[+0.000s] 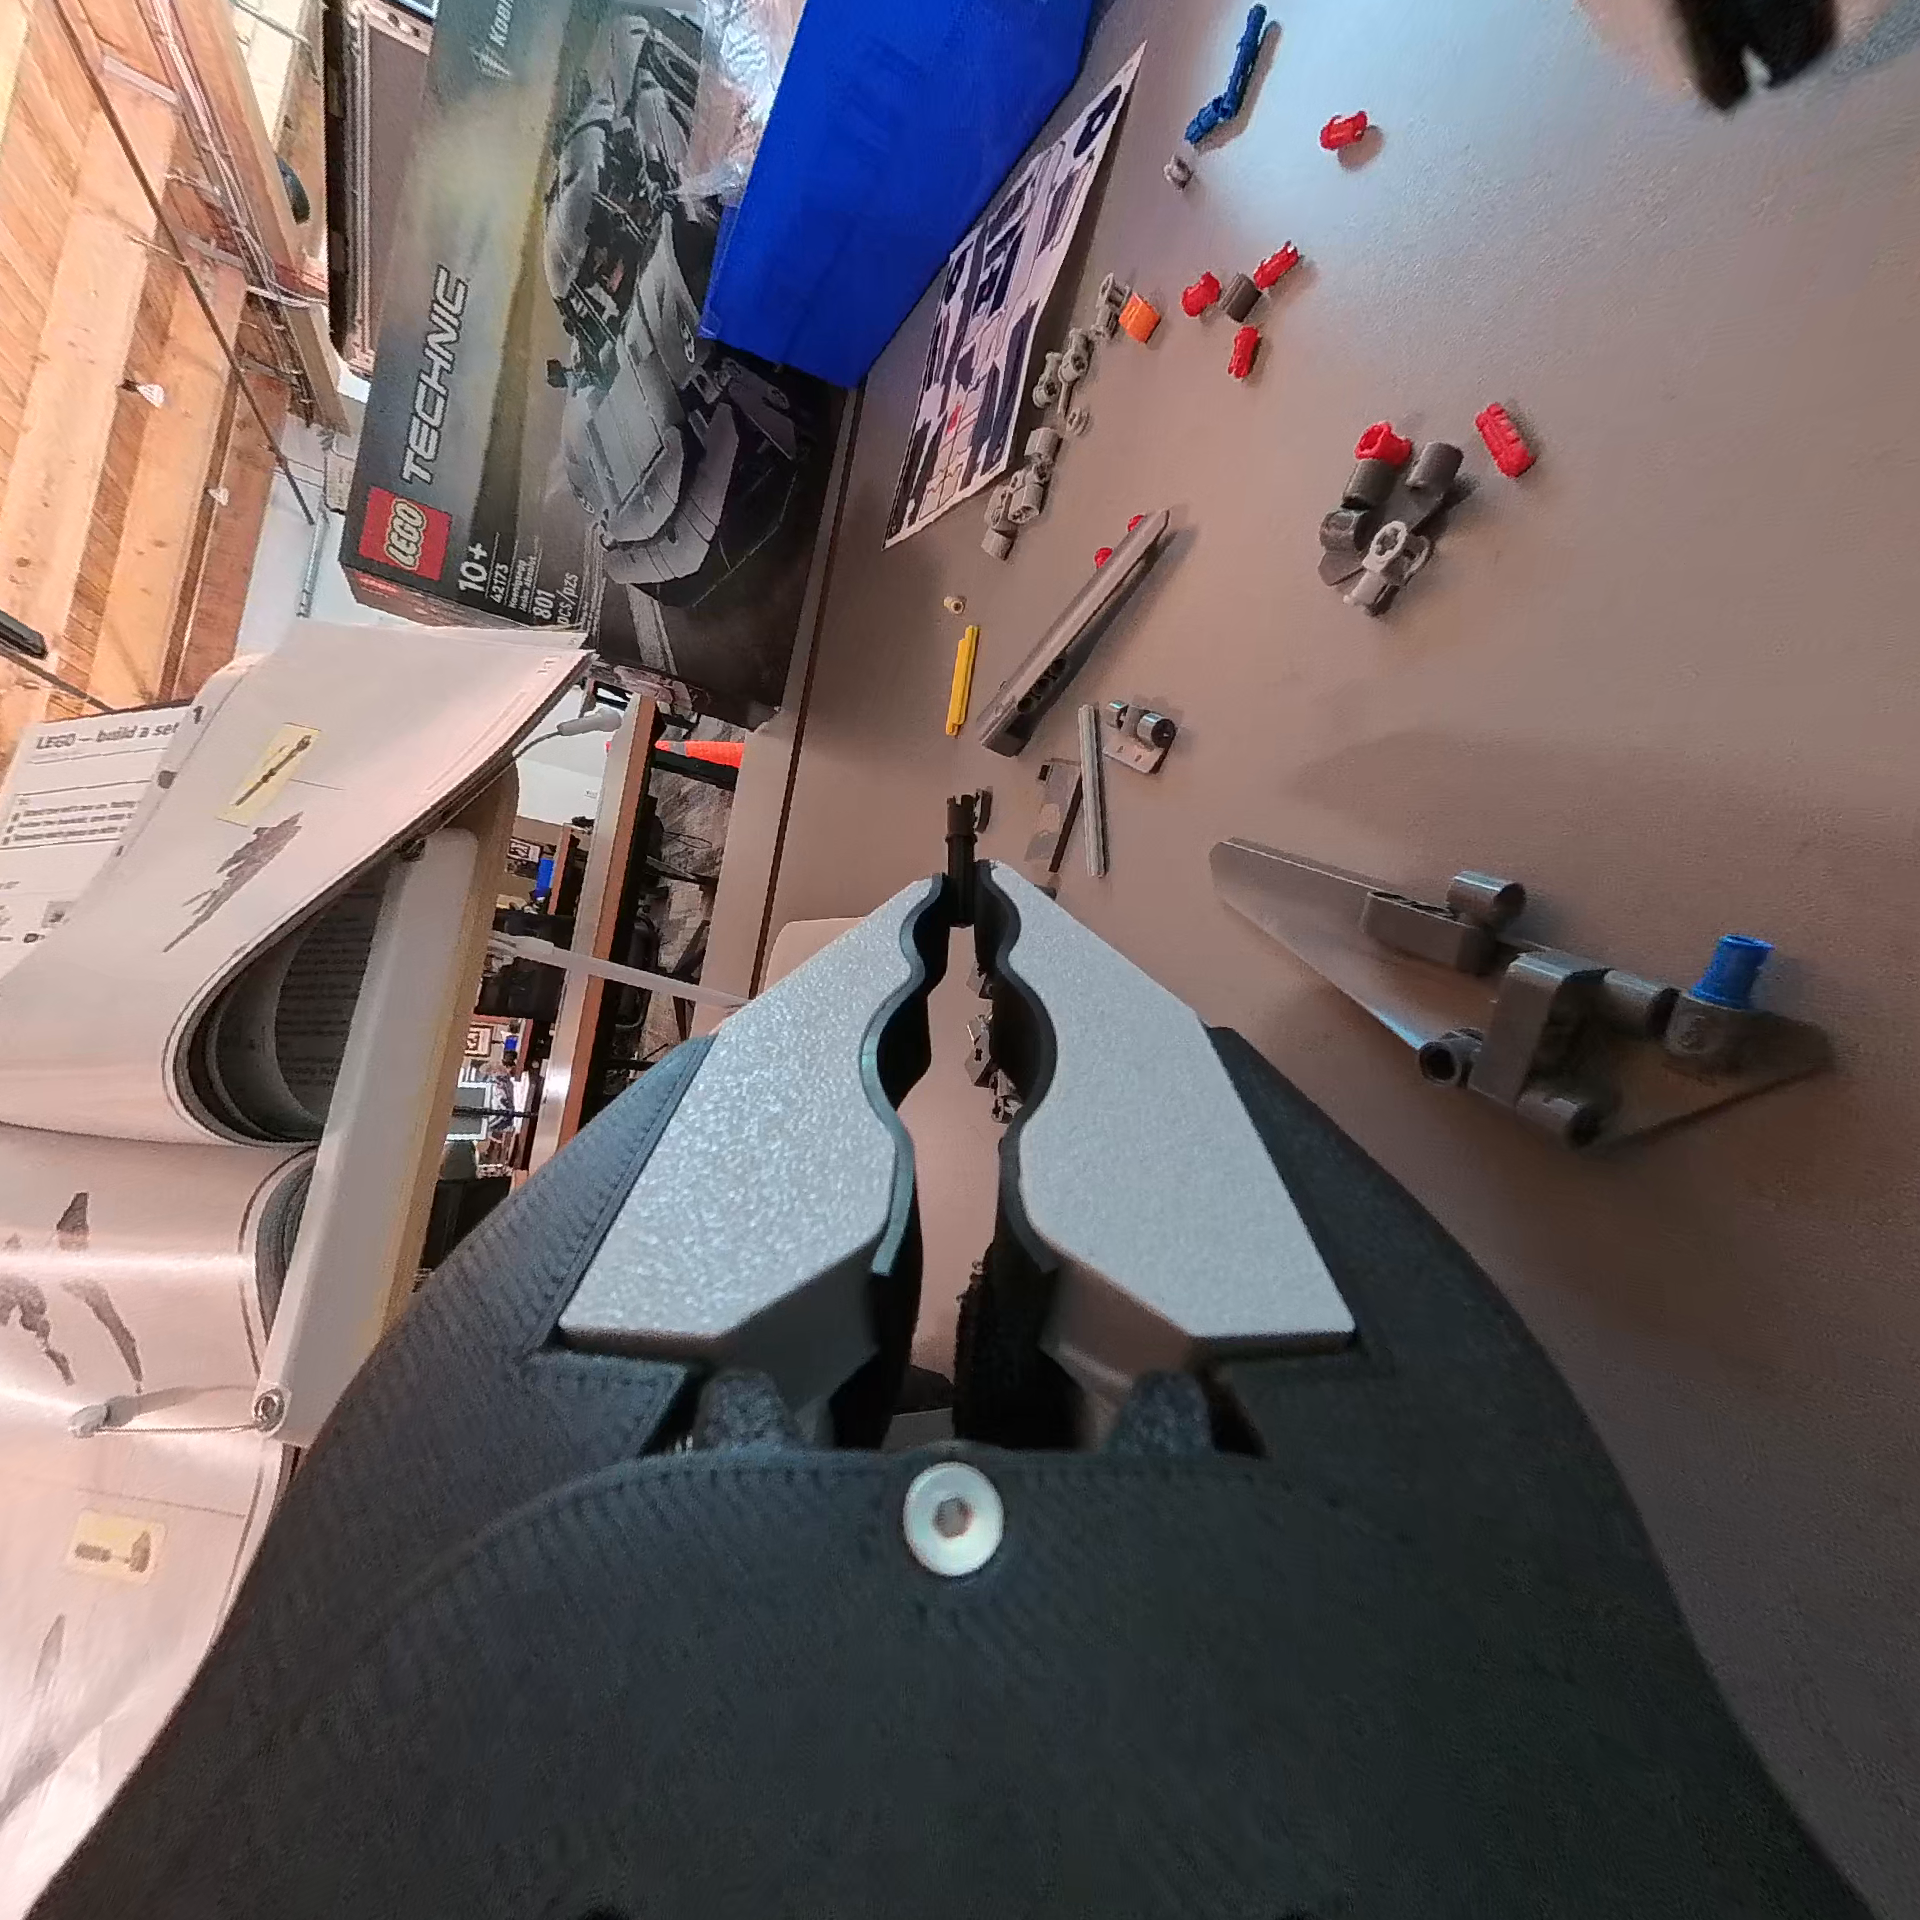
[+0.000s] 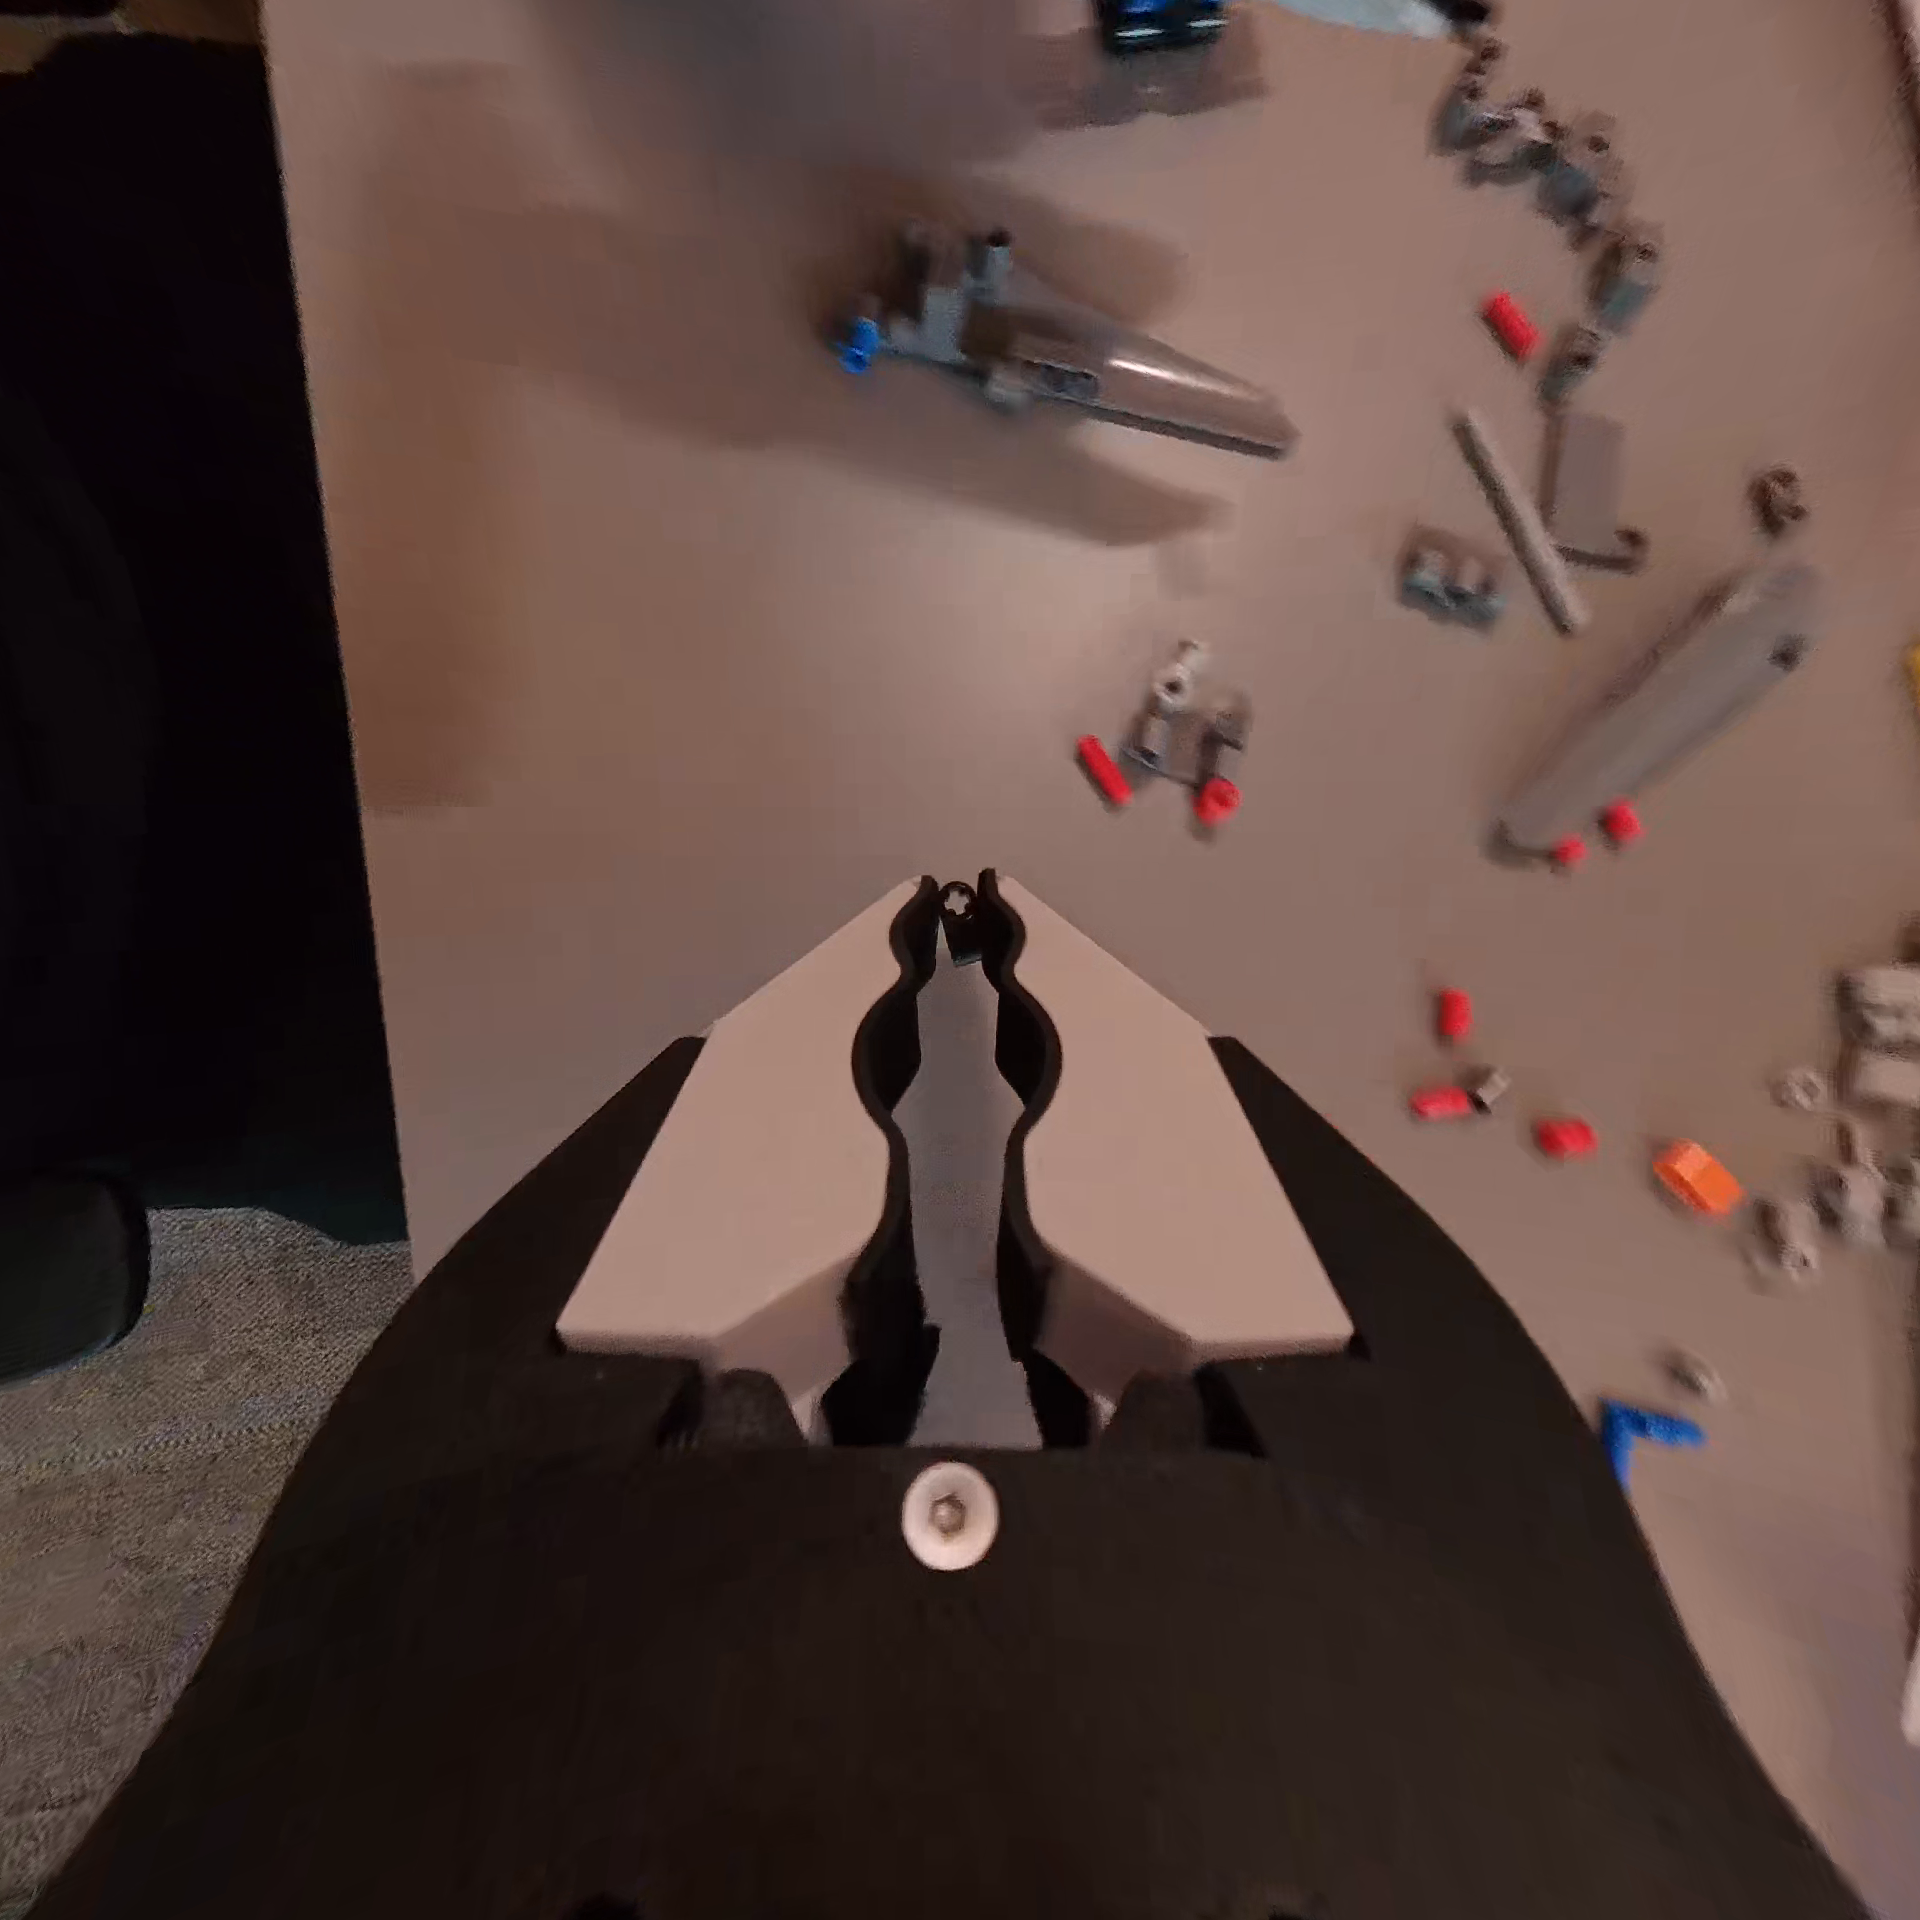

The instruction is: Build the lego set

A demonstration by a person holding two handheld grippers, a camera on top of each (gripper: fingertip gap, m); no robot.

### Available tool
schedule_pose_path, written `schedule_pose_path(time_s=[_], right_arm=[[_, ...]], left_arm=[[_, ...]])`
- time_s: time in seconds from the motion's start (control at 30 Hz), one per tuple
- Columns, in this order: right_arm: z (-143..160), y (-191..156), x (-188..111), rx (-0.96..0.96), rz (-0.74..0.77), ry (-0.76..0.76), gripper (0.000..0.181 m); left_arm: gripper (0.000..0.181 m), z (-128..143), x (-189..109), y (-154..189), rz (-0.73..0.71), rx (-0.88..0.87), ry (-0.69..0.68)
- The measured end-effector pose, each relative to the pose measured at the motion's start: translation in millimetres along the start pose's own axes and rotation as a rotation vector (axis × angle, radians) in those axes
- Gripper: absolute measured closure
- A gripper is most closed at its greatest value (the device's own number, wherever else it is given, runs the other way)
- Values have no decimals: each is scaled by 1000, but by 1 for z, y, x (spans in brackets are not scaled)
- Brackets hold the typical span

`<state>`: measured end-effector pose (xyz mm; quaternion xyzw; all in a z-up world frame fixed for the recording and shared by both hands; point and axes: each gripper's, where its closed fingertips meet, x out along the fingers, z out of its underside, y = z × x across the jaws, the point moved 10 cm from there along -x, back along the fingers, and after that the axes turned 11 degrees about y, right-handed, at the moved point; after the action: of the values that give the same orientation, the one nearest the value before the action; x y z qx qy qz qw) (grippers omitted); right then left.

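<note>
- Up close, the left gripper (image 1: 964, 883) has its fingers pinched on a small black pin (image 1: 961, 847) that sticks out past the tips, above the table (image 1: 1558, 727).
- Likewise, the right gripper (image 2: 958, 902) is closed on a small black connector (image 2: 958, 914), its cross-shaped hole facing the camera.
- Containers are few: the set's box (image 1: 582, 395) stands at the far table edge, and what it holds cannot be seen; a blue bin or bag (image 1: 883, 177) beside it is cut off by the frame.
- On the table lies a part-built grey wedge assembly (image 1: 1507, 997) with a blue pin (image 1: 1730, 966) upright on it, to the right of the left gripper and apart from it.
- Loose pieces are scattered farther off: red pins (image 1: 1501, 436), a grey beam (image 1: 1081, 623), a yellow rod (image 1: 964, 681), an orange piece (image 1: 1138, 315), a cluster of dark grey connectors (image 1: 1387, 509).
- A sticker sheet (image 1: 1013, 312) lies flat near the box.
- An open instruction booklet (image 1: 312, 831) sits on a stand at the left (its pages curl over).
- Hard to read: the right wrist view is motion-blurred, so the grey pieces (image 2: 1538, 145) along its right edge are only smears.
- A dark blurred shape (image 1: 1745, 47) at the top right corner of the left wrist view is too cropped to identify.
</note>
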<state>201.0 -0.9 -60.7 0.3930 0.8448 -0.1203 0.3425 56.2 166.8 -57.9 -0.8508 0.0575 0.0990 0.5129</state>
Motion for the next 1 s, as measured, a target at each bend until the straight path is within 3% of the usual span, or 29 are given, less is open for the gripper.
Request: schedule_pose_path(time_s=[0.23, 0.43, 0.67, 1.0], right_arm=[[-6, -17, 27, -12, -98, 1, 176], [-7, -20, 27, -3, -98, 1, 175], [-3, -17, 19, 35, -67, 33, 160], [0, -19, 6, 15, -48, 57, 168]], left_arm=[[180, -2, -1, 1, 4, 4, 6], [180, -2, 0, 1, 4, 7, 6], [180, -4, -1, 1, 0, 11, 9], [180, -3, 0, 2, 6, 11, 8]])
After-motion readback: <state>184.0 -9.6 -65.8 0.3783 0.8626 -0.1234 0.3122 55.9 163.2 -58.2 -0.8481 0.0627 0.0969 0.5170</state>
